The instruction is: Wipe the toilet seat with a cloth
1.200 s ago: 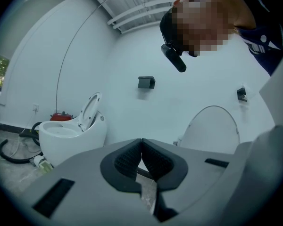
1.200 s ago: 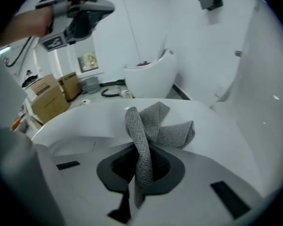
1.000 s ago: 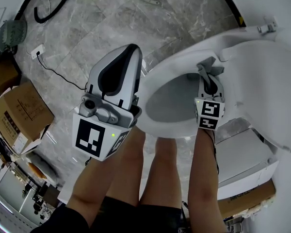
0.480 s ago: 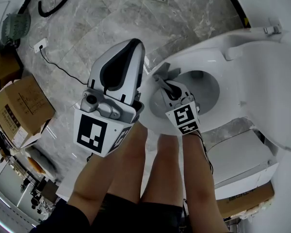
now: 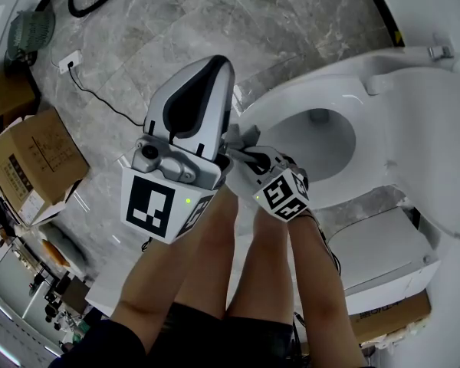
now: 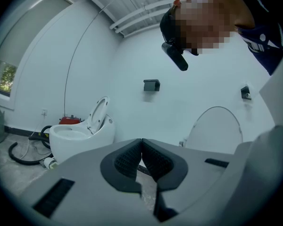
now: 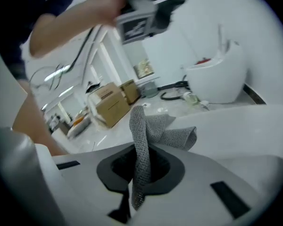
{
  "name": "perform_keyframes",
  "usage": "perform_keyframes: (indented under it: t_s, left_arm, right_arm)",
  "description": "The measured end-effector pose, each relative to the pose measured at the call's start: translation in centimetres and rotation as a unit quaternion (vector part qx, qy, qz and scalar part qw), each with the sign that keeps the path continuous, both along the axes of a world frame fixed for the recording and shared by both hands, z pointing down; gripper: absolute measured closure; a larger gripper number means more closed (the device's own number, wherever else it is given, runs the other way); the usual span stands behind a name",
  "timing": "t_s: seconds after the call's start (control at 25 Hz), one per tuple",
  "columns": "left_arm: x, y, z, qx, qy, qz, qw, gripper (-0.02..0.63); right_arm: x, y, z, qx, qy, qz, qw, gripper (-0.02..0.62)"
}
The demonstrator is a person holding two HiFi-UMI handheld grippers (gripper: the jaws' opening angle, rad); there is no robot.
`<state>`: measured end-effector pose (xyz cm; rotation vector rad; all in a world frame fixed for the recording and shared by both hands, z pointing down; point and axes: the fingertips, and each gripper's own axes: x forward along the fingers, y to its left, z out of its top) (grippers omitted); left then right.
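In the head view, the white oval toilet seat (image 5: 287, 102) lies down over its bowl at the right of the scene, with the white lid (image 5: 437, 136) raised beyond it. The right claw (image 5: 248, 150) sits at the seat's near-left rim, and the grey knitted cloth (image 5: 244, 135) bunches at its tip, right at that rim. Whether the cloth presses on the seat cannot be told here. The left claw (image 5: 214, 68) hangs to the left of the seat over the grey marble floor (image 5: 215, 21), apart from the toilet, with its tip pointing far. A brown cardboard box (image 5: 34, 159) stands at the left, and a black hose (image 5: 88, 4) curls at the far left.

In the left gripper view, the dark pads meet tip to tip and nothing sits between them. Past them a second white toilet (image 6: 80, 135) stands by the far wall with its lid up.

In the right gripper view, the jaws are clamped on the cloth. A strip of it runs down between the pads, and a folded end pokes out over the white rim. The left claw shows blurred at the top.
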<state>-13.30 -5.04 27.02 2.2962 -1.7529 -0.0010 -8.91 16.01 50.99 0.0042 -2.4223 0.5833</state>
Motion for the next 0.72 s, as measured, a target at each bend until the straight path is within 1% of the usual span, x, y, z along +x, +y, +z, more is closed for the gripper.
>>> perform_keyframes:
  t_s: [0.04,0.08,0.16,0.24,0.32,0.36,0.44,0.48,0.56,0.72]
  left_arm:
    - [-0.1,0.2,0.0,0.0,0.0,-0.001,1.0,0.586]
    - [-0.3,0.3,0.0,0.0,-0.001,-0.002,1.0,0.586]
    - [-0.6,0.6,-0.1,0.001,-0.001,-0.005,1.0,0.586]
    - [-0.9,1.0,-0.2,0.002,-0.002,-0.007,1.0,0.586]
    - [-1.1,1.4,-0.2,0.002,-0.003,-0.01,0.9999,0.586]
    - [-1.3,1.6,-0.2,0.002,-0.004,-0.011,0.9999,0.586]
    - [-1.4,2.0,-0.3,0.0,-0.004,-0.013,0.9999,0.586]
    - [-1.5,2.2,-0.3,0.0,-0.004,-0.014,0.9999,0.586]
    - [-1.8,2.4,-0.4,0.001,-0.005,-0.016,0.9999,0.586]
    - [-2.1,2.9,-0.4,0.001,-0.009,-0.019,0.9998,0.586]
  right_arm:
    - [0.3,-2.1,0.0,-0.009,-0.002,0.05,0.999,0.566]
    - [0.8,-4.2,-0.1,-0.008,0.0,0.095,0.995,0.566]
    - [1.8,-8.0,-0.2,0.015,0.01,0.16,0.987,0.566]
    - [2.7,-10.7,-0.3,0.042,0.023,0.202,0.978,0.566]
    - [3.3,-12.3,-0.3,0.049,0.023,0.236,0.97,0.566]
    - [3.4,-12.6,-0.3,0.04,0.016,0.252,0.967,0.566]
    - [3.3,-12.5,-0.4,0.005,-0.007,0.276,0.961,0.566]
    - [3.1,-12.0,-0.4,-0.011,-0.018,0.277,0.961,0.566]
    - [2.0,-10.5,-0.4,-0.036,-0.03,0.251,0.967,0.566]
    - [-1.1,-5.0,-0.6,-0.053,-0.03,0.145,0.987,0.566]
